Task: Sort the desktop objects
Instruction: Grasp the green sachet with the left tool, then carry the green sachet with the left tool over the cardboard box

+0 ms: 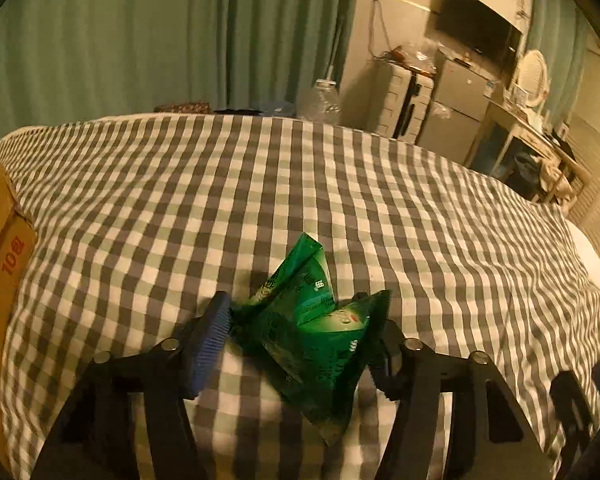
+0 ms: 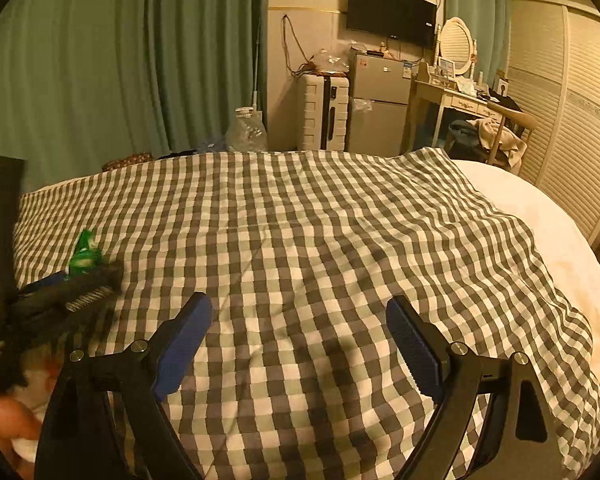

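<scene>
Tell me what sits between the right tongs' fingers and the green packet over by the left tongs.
Only bare checked cloth, in the right wrist view; nothing lies between the open right tongs and the green packet at the left tongs.

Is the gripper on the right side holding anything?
No, the right gripper has its jaws wide apart with only the checked cloth showing between them.

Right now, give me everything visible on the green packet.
The green packet is a crumpled, glossy foil-like wrapper with white print and a small red mark. It lies on the checked cloth with one corner sticking up. It sits between the fingers of the left tool, whose blue pads press its two sides.
</scene>
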`<state>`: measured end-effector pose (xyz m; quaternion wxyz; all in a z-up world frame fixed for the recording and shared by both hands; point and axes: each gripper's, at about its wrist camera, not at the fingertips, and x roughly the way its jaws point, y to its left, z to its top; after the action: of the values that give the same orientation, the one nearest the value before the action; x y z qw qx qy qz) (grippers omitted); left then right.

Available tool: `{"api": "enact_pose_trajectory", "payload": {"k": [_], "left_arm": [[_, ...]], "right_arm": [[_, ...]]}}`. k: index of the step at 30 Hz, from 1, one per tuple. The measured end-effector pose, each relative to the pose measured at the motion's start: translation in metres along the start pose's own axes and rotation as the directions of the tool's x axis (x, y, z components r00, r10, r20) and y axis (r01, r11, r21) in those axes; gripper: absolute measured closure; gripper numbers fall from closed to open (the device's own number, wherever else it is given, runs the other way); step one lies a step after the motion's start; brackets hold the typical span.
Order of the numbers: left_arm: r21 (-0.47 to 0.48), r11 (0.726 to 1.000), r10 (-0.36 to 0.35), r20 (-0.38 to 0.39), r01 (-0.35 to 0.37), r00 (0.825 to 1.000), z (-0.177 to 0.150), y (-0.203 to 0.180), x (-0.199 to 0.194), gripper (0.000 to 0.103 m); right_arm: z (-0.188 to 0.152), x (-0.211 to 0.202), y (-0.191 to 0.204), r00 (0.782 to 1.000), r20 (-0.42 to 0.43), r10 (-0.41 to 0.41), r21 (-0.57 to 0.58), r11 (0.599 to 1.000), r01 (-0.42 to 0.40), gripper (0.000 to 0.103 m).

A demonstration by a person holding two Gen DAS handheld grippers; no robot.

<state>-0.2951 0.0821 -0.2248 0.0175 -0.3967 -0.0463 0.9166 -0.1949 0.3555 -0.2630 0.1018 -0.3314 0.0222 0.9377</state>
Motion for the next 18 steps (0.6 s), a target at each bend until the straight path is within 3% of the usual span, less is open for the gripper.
{"api": "enact_pose_trajectory", "payload": {"k": [3,8,15,18], "left_arm": [[0.092,0.995,0.031,0.02,-0.033,0.999,-0.003,0.0,-0.019,0.048],[0.103,0.994,0.023,0.05,-0.028,0.998,-0.003,0.006,-0.08,0.048],[0.072,0.997,-0.006,0.113,-0.002,0.994,0.017,0.032,-0.189,0.048],[0.062,0.998,-0.007,0.14,-0.002,0.99,0.031,0.046,-0.227,0.048]], "right_arm": [[0.0,-0.001,-0.003,1.0,0.007,-0.006,0.005,1.0,0.006,0.014],[0.0,-0.022,-0.005,1.0,0.004,0.021,0.019,1.0,-0.021,0.014],[0.003,-0.103,0.016,0.992,0.051,0.113,0.007,0.994,-0.113,0.014],[0.009,-0.147,0.032,0.976,0.063,0.207,0.028,0.978,-0.209,0.01]]}}
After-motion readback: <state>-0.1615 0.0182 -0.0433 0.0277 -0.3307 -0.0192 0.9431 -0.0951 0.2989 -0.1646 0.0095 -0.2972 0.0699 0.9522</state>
